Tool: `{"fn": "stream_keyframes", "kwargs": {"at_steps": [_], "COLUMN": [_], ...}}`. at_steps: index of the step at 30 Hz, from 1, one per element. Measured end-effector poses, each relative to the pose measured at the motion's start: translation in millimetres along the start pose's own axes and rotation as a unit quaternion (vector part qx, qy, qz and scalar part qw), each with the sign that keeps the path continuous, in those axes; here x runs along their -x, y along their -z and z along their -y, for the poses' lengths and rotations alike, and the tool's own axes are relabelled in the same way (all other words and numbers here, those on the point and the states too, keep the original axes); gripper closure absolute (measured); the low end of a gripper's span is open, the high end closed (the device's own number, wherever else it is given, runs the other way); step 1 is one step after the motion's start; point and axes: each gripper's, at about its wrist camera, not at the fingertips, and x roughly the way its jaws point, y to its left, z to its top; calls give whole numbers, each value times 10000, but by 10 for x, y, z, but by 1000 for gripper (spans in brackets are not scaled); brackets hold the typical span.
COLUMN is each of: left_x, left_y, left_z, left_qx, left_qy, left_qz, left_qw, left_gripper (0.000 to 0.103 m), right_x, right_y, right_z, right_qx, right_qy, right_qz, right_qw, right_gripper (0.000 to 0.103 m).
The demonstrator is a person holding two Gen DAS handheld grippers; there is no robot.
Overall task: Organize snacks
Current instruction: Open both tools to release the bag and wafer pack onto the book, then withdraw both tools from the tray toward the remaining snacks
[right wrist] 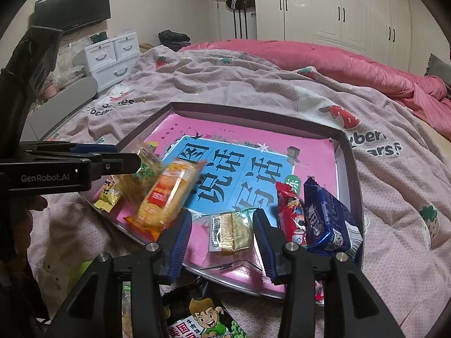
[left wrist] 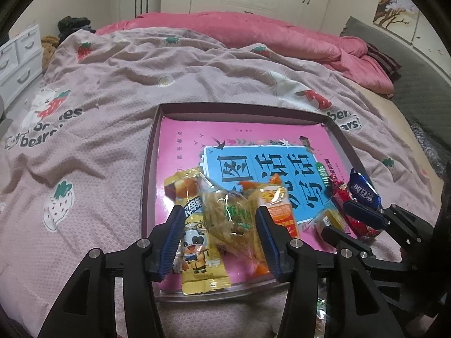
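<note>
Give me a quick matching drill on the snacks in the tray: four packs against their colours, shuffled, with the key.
Things:
1. Cow-cartoon pack
2. Biscuit roll
3. Wafer pack
4. Pack beside the wafer pack

Colours:
A. Red
B. Blue
C. Yellow
D. Orange

Pairs: 1-C, 2-D, 3-B, 4-A
</note>
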Motion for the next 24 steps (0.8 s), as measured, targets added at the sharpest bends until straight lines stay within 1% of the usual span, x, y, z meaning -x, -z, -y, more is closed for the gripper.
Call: {"fn": "stream_keyframes", "kwargs": {"at_steps": [6, 8, 11, 14, 18, 24], "left_x": [65, 93, 126, 157, 199, 313], "left_y": [2, -1, -4, -4, 0, 33], "left_z": [-15, -27, -43, -48, -46, -30], "left_qx": [14, 30, 49, 54, 52, -17], "left_qy": [24, 30, 44, 63, 73, 44], "left_qz": [36, 53, 75, 83, 92, 165], "left_qw": [10000, 10000, 9999, 9999, 9999, 9999], "left_gripper": [47, 45, 43, 42, 41, 41], "right_x": [42, 57, 84, 117, 159, 256], "right_y": [-22, -25, -34, -52, -74, -89], "right_z": [-5, -4, 4, 8, 11, 9], "right_qx": [36, 33, 29, 42, 48, 76], "right_qy": [20, 26, 33, 47, 45, 57], "right_qz": [102, 138, 188, 266, 356, 497], "right_qw": [9999, 9999, 9998, 9996, 9993, 9987], "right_gripper": [56, 54, 54, 54, 50, 50]}}
